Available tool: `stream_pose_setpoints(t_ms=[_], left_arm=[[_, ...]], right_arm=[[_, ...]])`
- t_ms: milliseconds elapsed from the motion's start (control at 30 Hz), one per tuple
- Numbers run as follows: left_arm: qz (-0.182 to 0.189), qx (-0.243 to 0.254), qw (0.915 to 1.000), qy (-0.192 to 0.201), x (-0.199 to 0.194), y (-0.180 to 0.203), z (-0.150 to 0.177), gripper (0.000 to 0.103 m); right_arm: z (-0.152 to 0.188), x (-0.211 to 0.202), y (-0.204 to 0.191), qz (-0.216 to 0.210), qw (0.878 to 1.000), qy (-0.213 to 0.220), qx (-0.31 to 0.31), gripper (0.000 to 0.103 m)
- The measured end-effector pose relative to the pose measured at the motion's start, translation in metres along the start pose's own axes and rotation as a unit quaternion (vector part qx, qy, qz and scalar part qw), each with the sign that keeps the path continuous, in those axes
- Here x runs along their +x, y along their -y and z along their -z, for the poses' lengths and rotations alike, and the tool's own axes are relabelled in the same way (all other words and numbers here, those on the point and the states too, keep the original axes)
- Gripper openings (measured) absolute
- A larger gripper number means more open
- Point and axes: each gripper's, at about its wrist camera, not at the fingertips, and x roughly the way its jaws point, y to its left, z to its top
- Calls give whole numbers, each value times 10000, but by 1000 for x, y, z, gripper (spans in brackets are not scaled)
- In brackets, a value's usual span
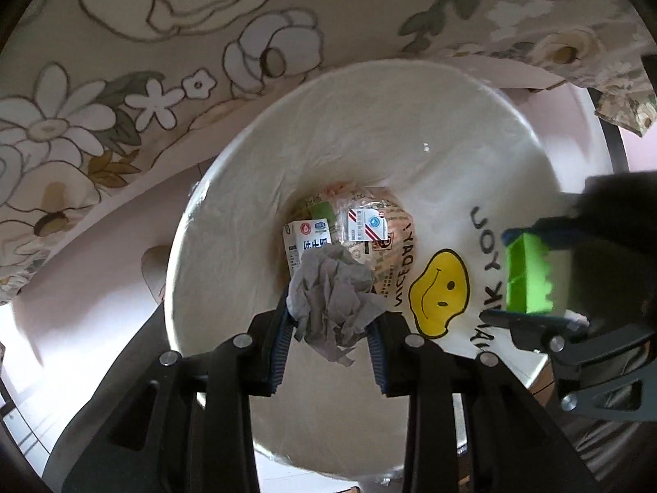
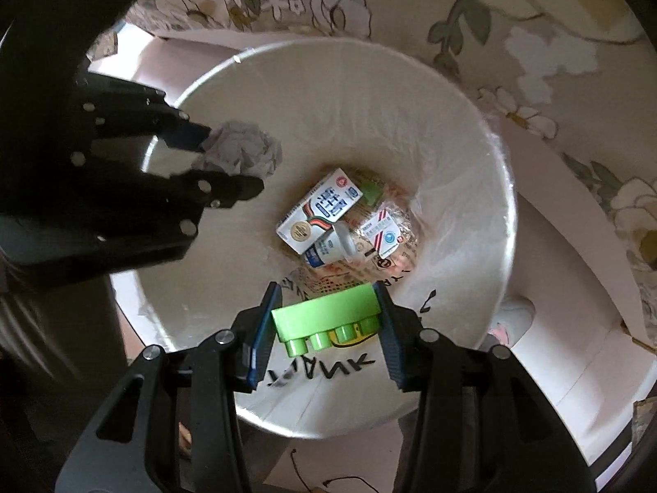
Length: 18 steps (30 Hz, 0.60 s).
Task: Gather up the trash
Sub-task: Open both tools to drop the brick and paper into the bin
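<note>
My left gripper point(image 1: 328, 312) is shut on a crumpled grey tissue point(image 1: 328, 291) and holds it over the mouth of a round bin lined with a white bag point(image 1: 369, 131). My right gripper point(image 2: 328, 316) is shut on a green toy brick point(image 2: 324, 316) over the same bin point(image 2: 451, 156). Each gripper shows in the other's view: the right gripper point(image 1: 529, 275) with the brick point(image 1: 529, 275), and the left gripper point(image 2: 230, 160) with the tissue point(image 2: 242, 152). A milk carton point(image 2: 320, 209), a small bottle point(image 2: 332, 246) and a wrapped packet point(image 2: 386, 234) lie at the bottom.
A floral tablecloth point(image 1: 123, 82) hangs above and behind the bin, also in the right wrist view point(image 2: 534, 41). The bag carries a yellow smiley face point(image 1: 439, 291) and black lettering. Pale floor lies around the bin.
</note>
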Motion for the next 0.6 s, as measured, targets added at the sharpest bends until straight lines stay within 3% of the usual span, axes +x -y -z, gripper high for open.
stream_pose_setpoints(t_ms=[400, 467, 500, 600], left_arm=[[220, -19, 9990, -376, 26, 7, -8, 38], [264, -46, 9989, -390, 27, 7, -9, 43], [271, -53, 9988, -408, 28, 7, -10, 47], [200, -96, 9988, -441, 34, 7, -11, 56]], right_arm=[[-6, 20, -2, 177, 9994, -161, -231, 47], [-7, 24, -2, 168, 9993, -257, -198, 51], [-8, 26, -1, 199, 9992, -304, -155, 60], [-9, 28, 1, 192, 9993, -313, -79, 63]])
